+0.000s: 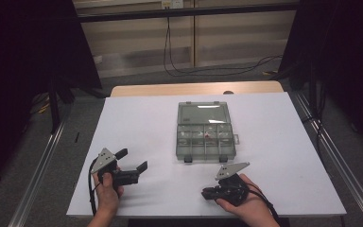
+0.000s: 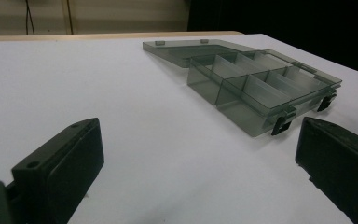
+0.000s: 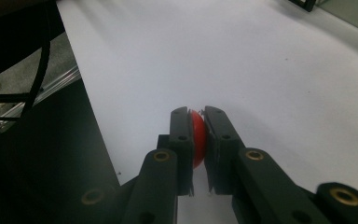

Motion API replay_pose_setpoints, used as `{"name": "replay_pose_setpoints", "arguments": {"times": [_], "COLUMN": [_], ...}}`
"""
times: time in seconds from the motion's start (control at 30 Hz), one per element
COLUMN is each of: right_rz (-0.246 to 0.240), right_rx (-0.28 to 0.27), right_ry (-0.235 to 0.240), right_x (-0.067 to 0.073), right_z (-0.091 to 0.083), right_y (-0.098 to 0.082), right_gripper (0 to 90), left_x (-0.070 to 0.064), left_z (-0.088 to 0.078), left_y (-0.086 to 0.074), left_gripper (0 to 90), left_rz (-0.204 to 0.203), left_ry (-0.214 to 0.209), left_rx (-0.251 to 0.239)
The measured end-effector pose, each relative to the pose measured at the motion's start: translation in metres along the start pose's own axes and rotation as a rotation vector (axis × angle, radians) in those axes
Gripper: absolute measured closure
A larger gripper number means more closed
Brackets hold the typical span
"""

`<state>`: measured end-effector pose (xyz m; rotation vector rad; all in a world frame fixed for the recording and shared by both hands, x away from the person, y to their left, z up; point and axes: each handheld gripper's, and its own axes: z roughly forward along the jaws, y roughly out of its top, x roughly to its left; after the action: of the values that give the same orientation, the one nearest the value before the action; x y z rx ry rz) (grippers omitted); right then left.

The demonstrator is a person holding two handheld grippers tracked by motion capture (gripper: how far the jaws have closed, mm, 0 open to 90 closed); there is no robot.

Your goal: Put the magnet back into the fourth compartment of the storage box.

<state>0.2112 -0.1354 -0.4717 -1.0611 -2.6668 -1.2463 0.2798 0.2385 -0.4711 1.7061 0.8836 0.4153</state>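
Note:
A smoky clear compartment box lies open at the table's middle, its lid folded back flat. Small items sit in its far row, one of them red. My right gripper rests near the front edge, right of centre, pointing left. In the right gripper view its jaws are shut on a small red round piece. My left gripper is held at the front left with its jaws wide apart and nothing between them. In the left gripper view the box lies ahead to the right of the open gripper.
The white table top runs to a wooden edge at the back. Metal rails flank the table on both sides. Cables lie on the floor behind it. Two black latches stick out from the box's near side.

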Motion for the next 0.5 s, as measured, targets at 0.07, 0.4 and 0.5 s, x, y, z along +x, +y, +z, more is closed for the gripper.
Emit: {"name": "replay_pose_setpoints", "arguments": {"times": [0.07, 0.4, 0.5], "right_rz": [0.005, 0.002, 0.004], "right_rx": [-0.004, -0.034, -0.04], "right_ry": [-0.005, -0.021, -0.022], "right_x": [0.0001, -0.0032, -0.0035], "right_z": [-0.0007, -0.0058, -0.0069], "right_y": [0.0003, 0.0023, 0.0027], "right_gripper": [83.1, 83.1, 83.1], "left_x": [0.0, -0.0002, -0.0001], "left_z": [0.0001, 0.0003, 0.0003], "left_y": [0.0, -0.0001, -0.0001], "left_gripper": [0.9, 0.9, 1.0], "left_rz": [0.0, 0.0, 0.0], "left_ry": [0.001, -0.001, 0.0], "left_rx": [0.0, -0.001, -0.001]}}
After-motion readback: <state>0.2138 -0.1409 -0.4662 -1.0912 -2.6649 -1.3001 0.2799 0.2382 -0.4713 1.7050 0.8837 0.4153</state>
